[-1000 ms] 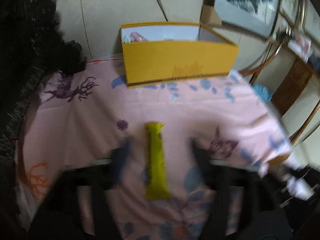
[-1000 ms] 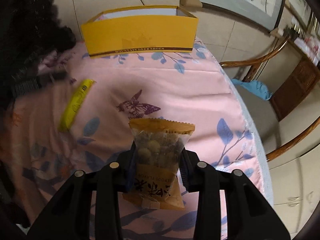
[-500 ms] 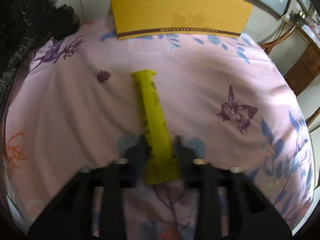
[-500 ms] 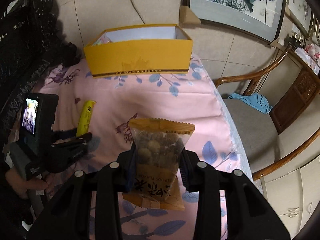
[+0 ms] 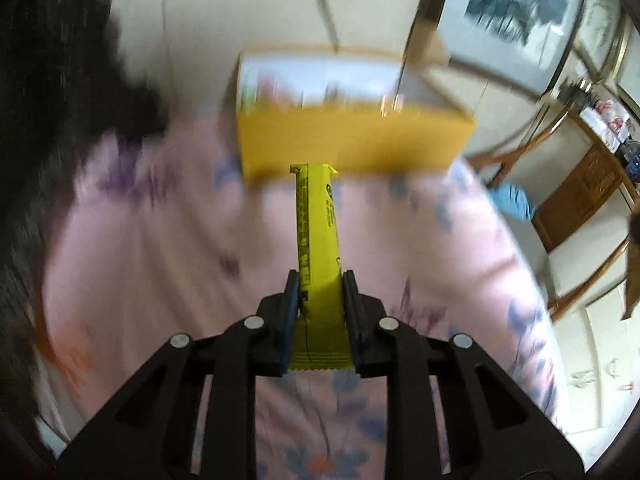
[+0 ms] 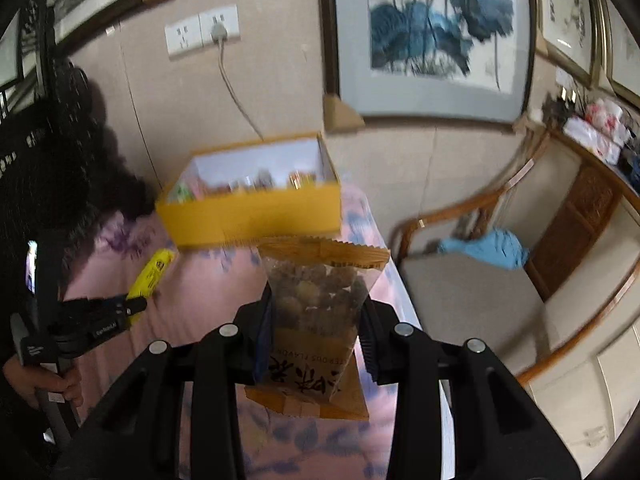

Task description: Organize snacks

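Observation:
My left gripper (image 5: 319, 280) is shut on a long yellow snack bar (image 5: 318, 236) and holds it lifted above the pink tablecloth (image 5: 160, 264), pointing at the open yellow box (image 5: 352, 148). My right gripper (image 6: 316, 308) is shut on an orange-and-clear bag of nuts (image 6: 320, 304), held up in front of the same box (image 6: 252, 220), which holds several snacks. The left gripper (image 6: 134, 306) with the yellow bar (image 6: 154, 272) also shows at the left of the right wrist view.
The box stands at the table's far edge against the wall. A wooden armchair (image 6: 500, 280) with a blue cloth (image 6: 488, 248) stands right of the table. A dark carved piece of furniture (image 5: 48, 80) is at the left. Framed pictures (image 6: 432, 28) hang on the wall.
My left gripper closed on the yellow bar and lifted it off the cloth toward the box. My right gripper rose higher with the nut bag.

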Tool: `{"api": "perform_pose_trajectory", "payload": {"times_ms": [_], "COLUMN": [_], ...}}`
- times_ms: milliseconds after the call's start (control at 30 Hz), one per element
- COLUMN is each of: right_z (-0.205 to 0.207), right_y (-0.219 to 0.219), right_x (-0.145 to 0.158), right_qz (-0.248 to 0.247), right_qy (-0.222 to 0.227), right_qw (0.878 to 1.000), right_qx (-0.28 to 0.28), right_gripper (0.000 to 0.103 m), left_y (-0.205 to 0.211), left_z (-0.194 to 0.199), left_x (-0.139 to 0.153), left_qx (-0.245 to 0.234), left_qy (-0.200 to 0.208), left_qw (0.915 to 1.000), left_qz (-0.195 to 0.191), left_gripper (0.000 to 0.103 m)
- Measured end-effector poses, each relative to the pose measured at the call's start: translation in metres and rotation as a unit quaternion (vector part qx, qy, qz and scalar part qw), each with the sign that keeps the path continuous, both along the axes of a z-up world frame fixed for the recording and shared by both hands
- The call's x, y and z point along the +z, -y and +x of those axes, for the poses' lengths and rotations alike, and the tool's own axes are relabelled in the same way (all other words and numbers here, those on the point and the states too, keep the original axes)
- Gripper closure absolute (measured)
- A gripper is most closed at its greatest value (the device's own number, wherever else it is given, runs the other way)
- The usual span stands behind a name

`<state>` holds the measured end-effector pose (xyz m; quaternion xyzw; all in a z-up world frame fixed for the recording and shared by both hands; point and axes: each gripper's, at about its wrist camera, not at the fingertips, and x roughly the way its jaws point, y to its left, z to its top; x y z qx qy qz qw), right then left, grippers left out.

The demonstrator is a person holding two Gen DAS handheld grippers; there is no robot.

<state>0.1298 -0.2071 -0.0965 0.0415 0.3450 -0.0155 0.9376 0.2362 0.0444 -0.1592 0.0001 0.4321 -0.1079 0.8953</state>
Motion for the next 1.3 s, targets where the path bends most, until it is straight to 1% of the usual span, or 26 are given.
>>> {"api": "perform_pose_trajectory", "payload": {"times_ms": [33, 67, 100, 133, 200, 233, 300, 367, 400, 467, 500, 533, 567, 600, 633, 667, 700, 767, 833, 900, 967, 1033, 1067, 1167, 1233, 1300], "right_z": [0.011, 0.023, 0.039, 0.058, 0.097, 0.119, 0.169, 0.214, 0.23, 0.267, 0.277, 0.294, 0.304, 0.307, 0.308, 0.302, 0.295, 0.278, 0.246, 0.218, 0.18, 0.14, 0.127, 0.073, 0.039, 0.0], "right_y": [-0.002, -0.006, -0.011, -0.015, -0.017, -0.02, -0.024, -0.025, -0.026, -0.029, -0.032, -0.033, -0.035, -0.036, -0.036, -0.037, -0.037, -0.035, -0.032, -0.033, -0.034, -0.033, -0.033, -0.026, -0.022, -0.02], "right_x": [0.008, 0.014, 0.019, 0.023, 0.026, 0.026, 0.019, 0.007, 0.001, -0.014, -0.02, -0.028, -0.033, -0.034, -0.032, -0.026, -0.022, -0.012, 0.0, 0.009, 0.017, 0.025, 0.027, 0.035, 0.037, 0.039], "right_qz": [0.001, -0.007, -0.015, -0.012, 0.005, 0.008, 0.008, 0.029, 0.029, 0.014, 0.013, 0.011, 0.004, -0.003, -0.011, -0.023, -0.034, -0.046, -0.048, -0.071, -0.1, -0.121, -0.125, -0.117, -0.106, -0.094], "right_qy": [0.017, 0.029, 0.043, 0.058, 0.065, 0.065, 0.058, 0.037, 0.028, 0.011, 0.0, -0.021, -0.035, -0.035, -0.023, -0.001, 0.007, 0.003, 0.002, -0.002, 0.002, 0.006, 0.004, 0.002, 0.003, 0.003], "right_qw": [1.0, 0.999, 0.999, 0.998, 0.997, 0.997, 0.998, 0.998, 0.999, 0.999, 0.999, 0.999, 0.999, 0.999, 0.999, 0.999, 0.999, 0.999, 0.998, 0.997, 0.994, 0.992, 0.992, 0.993, 0.994, 0.996], "right_qx": [0.009, 0.018, 0.024, 0.032, 0.04, 0.039, 0.033, 0.037, 0.036, 0.04, 0.044, 0.043, 0.033, 0.029, 0.026, 0.024, 0.022, 0.022, 0.031, 0.033, 0.036, 0.033, 0.03, 0.018, 0.009, -0.004], "right_gripper": [0.066, 0.066, 0.066, 0.066, 0.066, 0.066, 0.066, 0.066, 0.066, 0.065, 0.063, 0.042, 0.015, 0.007, 0.001, 0.001, 0.001, 0.001, 0.001, 0.001, 0.001, 0.001, 0.001, 0.001, 0.001, 0.001], "left_y": [0.005, 0.008, 0.008, 0.007, 0.003, 0.002, 0.0, -0.004, -0.005, -0.007, -0.008, -0.008, -0.01, -0.01, -0.01, -0.007, -0.006, -0.001, 0.002, 0.008, 0.018, 0.025, 0.026, 0.029, 0.034, 0.038], "left_z": [0.013, 0.027, 0.04, 0.052, 0.089, 0.1, 0.133, 0.159, 0.168, 0.187, 0.193, 0.196, 0.198, 0.195, 0.193, 0.186, 0.182, 0.165, 0.142, 0.11, 0.071, 0.037, 0.016, -0.038, -0.069, -0.104], "left_x": [0.016, 0.027, 0.035, 0.04, 0.051, 0.052, 0.047, 0.039, 0.035, 0.025, 0.024, 0.025, 0.028, 0.032, 0.034, 0.04, 0.043, 0.052, 0.065, 0.08, 0.093, 0.103, 0.108, 0.116, 0.119, 0.121], "left_qx": [0.0, 0.011, 0.022, 0.03, 0.067, 0.078, 0.094, 0.095, 0.097, 0.105, 0.115, 0.124, 0.137, 0.14, 0.14, 0.142, 0.142, 0.143, 0.152, 0.147, 0.145, 0.138, 0.138, 0.134, 0.133, 0.119], "left_qy": [0.017, 0.027, 0.038, 0.045, 0.053, 0.056, 0.046, 0.035, 0.031, 0.03, 0.036, 0.039, 0.047, 0.065, 0.075, 0.089, 0.095, 0.098, 0.102, 0.108, 0.12, 0.115, 0.113, 0.111, 0.116, 0.12], "left_qw": [0.9998, 0.9993, 0.9987, 0.9983, 0.9961, 0.995, 0.9937, 0.9944, 0.9943, 0.9934, 0.9922, 0.9911, 0.989, 0.9873, 0.9863, 0.9831, 0.9813, 0.9787, 0.9776, 0.9789, 0.9778, 0.9801, 0.9813, 0.984, 0.9832, 0.9843], "left_qz": [0.013, 0.025, 0.025, 0.02, 0.022, 0.027, 0.04, 0.031, 0.033, 0.036, 0.032, 0.029, 0.029, 0.035, 0.045, 0.074, 0.088, 0.11, 0.104, 0.092, 0.094, 0.085, 0.072, 0.037, 0.046, 0.05], "left_gripper": [0.082, 0.082, 0.082, 0.082, 0.082, 0.082, 0.082, 0.082, 0.082, 0.08, 0.056, 0.03, 0.002, 0.002, 0.002, 0.002, 0.002, 0.002, 0.002, 0.002, 0.002, 0.002, 0.002, 0.002, 0.002, 0.002]}}
